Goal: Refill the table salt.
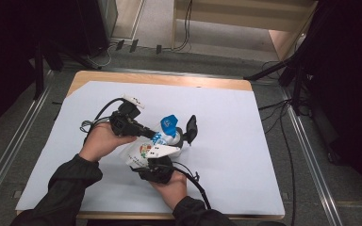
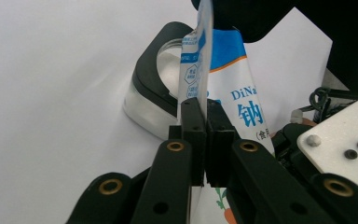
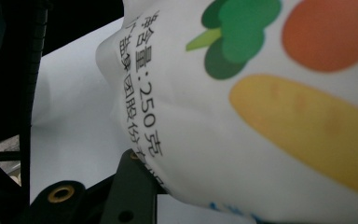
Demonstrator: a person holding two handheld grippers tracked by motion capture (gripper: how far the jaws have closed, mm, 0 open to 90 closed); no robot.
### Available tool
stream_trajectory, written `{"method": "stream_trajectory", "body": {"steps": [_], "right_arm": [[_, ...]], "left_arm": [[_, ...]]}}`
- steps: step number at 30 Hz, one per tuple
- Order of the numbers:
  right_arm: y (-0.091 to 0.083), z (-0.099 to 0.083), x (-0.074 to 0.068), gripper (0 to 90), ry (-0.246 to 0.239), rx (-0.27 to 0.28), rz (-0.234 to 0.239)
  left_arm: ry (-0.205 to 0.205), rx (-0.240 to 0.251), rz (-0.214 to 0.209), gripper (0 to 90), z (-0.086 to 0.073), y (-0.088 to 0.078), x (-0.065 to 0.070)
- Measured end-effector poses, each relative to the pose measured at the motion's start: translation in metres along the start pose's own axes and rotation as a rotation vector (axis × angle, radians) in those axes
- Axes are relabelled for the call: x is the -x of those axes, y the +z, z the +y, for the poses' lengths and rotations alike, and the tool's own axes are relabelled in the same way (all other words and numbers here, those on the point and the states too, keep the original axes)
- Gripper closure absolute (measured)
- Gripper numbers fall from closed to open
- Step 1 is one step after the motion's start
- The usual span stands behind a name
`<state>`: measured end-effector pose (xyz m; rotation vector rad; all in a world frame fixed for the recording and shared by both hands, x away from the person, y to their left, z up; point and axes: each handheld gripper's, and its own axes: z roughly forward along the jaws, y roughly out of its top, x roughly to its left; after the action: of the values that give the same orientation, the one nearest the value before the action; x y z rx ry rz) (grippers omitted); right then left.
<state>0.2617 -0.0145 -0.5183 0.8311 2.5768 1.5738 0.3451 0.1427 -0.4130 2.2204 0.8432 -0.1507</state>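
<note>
The left tongs [image 2: 206, 140] were pressed together, pinching the thin sealed edge of the white-and-blue pouch [image 2: 233, 88]. The right tongs [image 1: 162, 155] gripped the pouch's bulging lower body from below. Just beyond the left tongs, a glass jar [image 2: 156, 88] with a black rim stood on the table [image 1: 245, 141].

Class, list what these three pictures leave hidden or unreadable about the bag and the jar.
- White plastic bag, left gripper view: its print is cut off by the black tool.
- Clear black-lidded jar, left gripper view: contents hidden by the bag.
- Bag's top, right gripper view: cut off by the frame.
</note>
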Motion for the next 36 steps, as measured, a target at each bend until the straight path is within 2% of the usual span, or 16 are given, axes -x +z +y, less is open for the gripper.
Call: {"method": "stream_trajectory", "body": {"steps": [5, 9, 14, 18, 23, 26, 36], "right_arm": [[-0.001, 0.001, 0.001, 72.7, 0.000, 0.003, 0.002], [-0.001, -0.001, 0.003, 72.7, 0.009, 0.000, 0.005], [0.001, -0.006, 0.002, 71.8, 0.011, 0.000, -0.008], [0.003, -0.008, 0.002, 71.7, 0.012, -0.006, -0.014], [0.003, -0.011, 0.003, 69.9, 0.002, -0.008, -0.038], [0.002, -0.013, 0.004, 69.8, 0.021, -0.012, -0.038], [0.002, -0.012, 0.002, 70.0, -0.005, -0.004, -0.067]], "left_arm": [[0.004, 0.005, 0.005, 89.8, 0.000, 0.001, 0.000], [0.004, 0.012, -0.011, 90.0, -0.002, 0.001, -0.001], [0.022, 0.026, -0.025, 90.0, -0.006, -0.002, -0.001], [0.046, 0.036, -0.020, 90.0, -0.011, -0.006, 0.001], [0.027, 0.053, -0.029, 90.0, -0.016, -0.011, -0.003], [0.040, 0.068, -0.035, 90.0, -0.018, -0.013, -0.002], [0.072, 0.082, -0.056, 90.0, -0.015, -0.011, 0.004]]}}
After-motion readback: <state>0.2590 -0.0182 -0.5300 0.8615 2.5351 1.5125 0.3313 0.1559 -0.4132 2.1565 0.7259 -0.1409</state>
